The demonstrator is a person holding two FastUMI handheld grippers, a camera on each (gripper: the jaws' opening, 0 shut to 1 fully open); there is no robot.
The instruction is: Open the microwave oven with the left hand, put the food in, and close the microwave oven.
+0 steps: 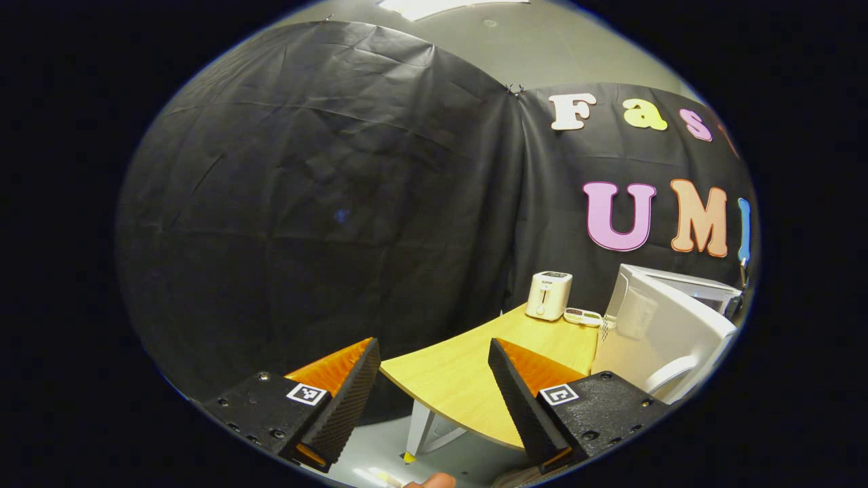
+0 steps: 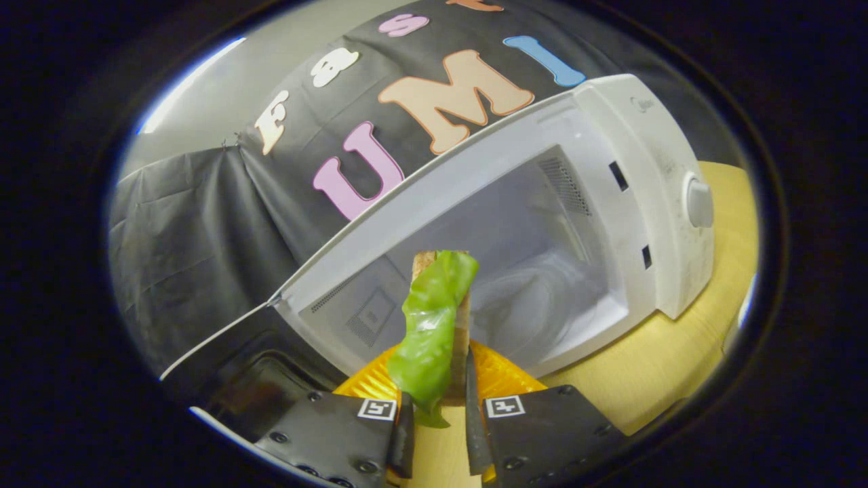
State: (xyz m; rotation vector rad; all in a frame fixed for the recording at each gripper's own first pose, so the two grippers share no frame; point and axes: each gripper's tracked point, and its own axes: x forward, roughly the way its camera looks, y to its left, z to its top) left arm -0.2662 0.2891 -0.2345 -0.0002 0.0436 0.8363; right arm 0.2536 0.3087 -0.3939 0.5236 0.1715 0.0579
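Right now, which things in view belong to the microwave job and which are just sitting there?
Job: microwave, door open; food, a sandwich with lettuce, clamped in the right hand-held gripper; left hand-held gripper, open and empty.
Lying about: toaster; small flat white device beside it on the table.

From my left gripper view, the microwave is cut off at the right edge, its inside hidden. From my right, the lettuce hides most of the bread, and the open door runs off the lower left.
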